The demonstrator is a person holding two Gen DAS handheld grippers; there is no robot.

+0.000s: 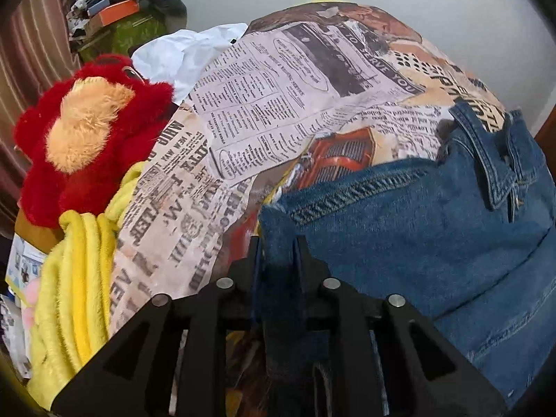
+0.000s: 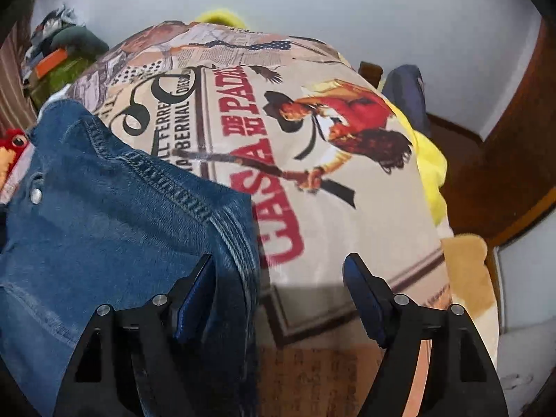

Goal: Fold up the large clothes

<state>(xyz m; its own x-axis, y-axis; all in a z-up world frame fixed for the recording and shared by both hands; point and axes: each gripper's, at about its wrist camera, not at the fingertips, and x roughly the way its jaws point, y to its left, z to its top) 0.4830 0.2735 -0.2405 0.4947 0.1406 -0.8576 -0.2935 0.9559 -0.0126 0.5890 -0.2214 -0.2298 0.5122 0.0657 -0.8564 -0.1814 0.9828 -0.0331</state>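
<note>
The left gripper [image 1: 278, 243] is pinching thick stitched blue jeans [image 1: 434, 229]; the right gripper [image 2: 278, 271] is hovering spread wide over the printed sheet [image 2: 347, 208].

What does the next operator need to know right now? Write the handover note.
Left gripper: shut on the corner of the denim jeans.
Right gripper: open, holding nothing; the jeans' other edge lies between its fingers, against the left one.
The jeans lie on the newspaper-print bedspread, waistband end away from the grippers. A red plush toy and a yellow blanket sit to the left.
Done: one corner gripped. Left: close the right gripper on the near edge, then fold; no fold shows yet.
</note>
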